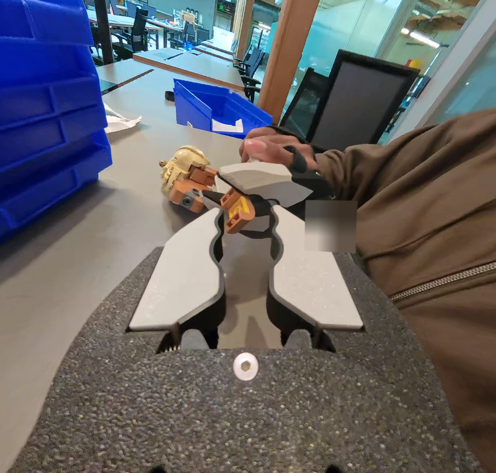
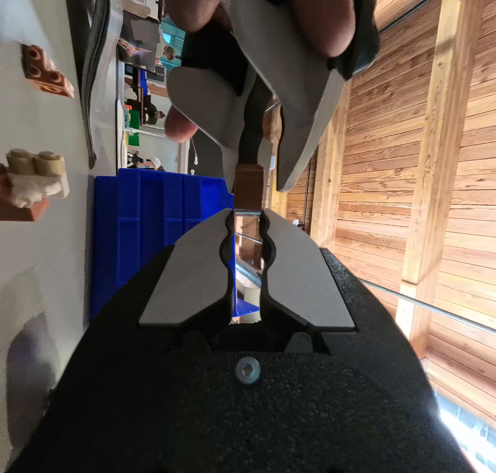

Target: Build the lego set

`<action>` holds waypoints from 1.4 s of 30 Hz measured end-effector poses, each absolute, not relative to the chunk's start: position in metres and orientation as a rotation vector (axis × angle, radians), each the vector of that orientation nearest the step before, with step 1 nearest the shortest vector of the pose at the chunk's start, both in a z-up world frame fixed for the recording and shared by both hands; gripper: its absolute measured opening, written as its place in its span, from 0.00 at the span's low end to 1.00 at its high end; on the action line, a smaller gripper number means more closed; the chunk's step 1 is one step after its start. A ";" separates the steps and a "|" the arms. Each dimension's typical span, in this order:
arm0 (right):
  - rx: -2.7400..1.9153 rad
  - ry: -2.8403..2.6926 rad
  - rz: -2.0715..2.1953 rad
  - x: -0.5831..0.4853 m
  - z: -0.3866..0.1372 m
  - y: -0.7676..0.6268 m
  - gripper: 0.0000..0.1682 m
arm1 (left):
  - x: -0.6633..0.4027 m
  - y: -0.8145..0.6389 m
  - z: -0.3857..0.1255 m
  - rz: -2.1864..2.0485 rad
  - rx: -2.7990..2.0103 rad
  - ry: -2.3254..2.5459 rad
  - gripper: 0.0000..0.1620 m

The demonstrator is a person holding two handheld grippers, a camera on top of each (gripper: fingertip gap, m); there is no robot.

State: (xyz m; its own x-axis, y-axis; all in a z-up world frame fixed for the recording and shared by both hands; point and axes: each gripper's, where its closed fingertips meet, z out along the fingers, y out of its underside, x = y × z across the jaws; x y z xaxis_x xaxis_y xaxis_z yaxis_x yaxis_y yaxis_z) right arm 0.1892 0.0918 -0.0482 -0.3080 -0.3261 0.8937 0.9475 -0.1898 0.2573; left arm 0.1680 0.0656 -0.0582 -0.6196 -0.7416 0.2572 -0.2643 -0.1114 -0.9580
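Note:
A small brown Lego piece with a yellow inside (image 1: pixel 237 213) is held in the air above the grey table (image 1: pixel 80 258). My right gripper (image 2: pixel 247 214) is shut on its near end (image 2: pixel 248 186); it shows in the left wrist view (image 1: pixel 228 191) coming in from the right in a hand. My left gripper (image 1: pixel 245 210) is open around the piece, which touches only its left finger. A tan and brown Lego assembly (image 1: pixel 185 175) lies on the table just behind, and also shows in the right wrist view (image 2: pixel 32 183). A loose brown studded piece (image 2: pixel 45 70) lies near it.
A stack of blue bins (image 1: pixel 48 111) stands close on the left. Another blue bin (image 1: pixel 214 108) sits farther back, with white paper (image 1: pixel 120 121) beside the stack. A person's brown sleeve (image 1: pixel 416 218) fills the right side. A blue bin (image 2: pixel 161 231) shows behind my right fingers.

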 end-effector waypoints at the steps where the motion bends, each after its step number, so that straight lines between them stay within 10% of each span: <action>1: -0.867 -1.066 -1.681 0.188 -0.048 0.092 0.10 | 0.168 0.065 -0.058 -1.790 -1.119 1.796 0.18; 42: -1.212 -1.174 -0.875 0.170 -0.075 0.085 0.15 | 0.169 0.065 -0.077 -0.670 -0.315 1.828 0.09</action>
State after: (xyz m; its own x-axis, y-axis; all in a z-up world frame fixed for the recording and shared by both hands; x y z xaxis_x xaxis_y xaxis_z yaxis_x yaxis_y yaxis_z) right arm 0.1704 0.0853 -0.0746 0.2147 0.0857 0.9729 0.9569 0.1812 -0.2271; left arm 0.1693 0.0649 -0.0769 -0.3550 -0.5188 -0.7777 0.1066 0.8040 -0.5850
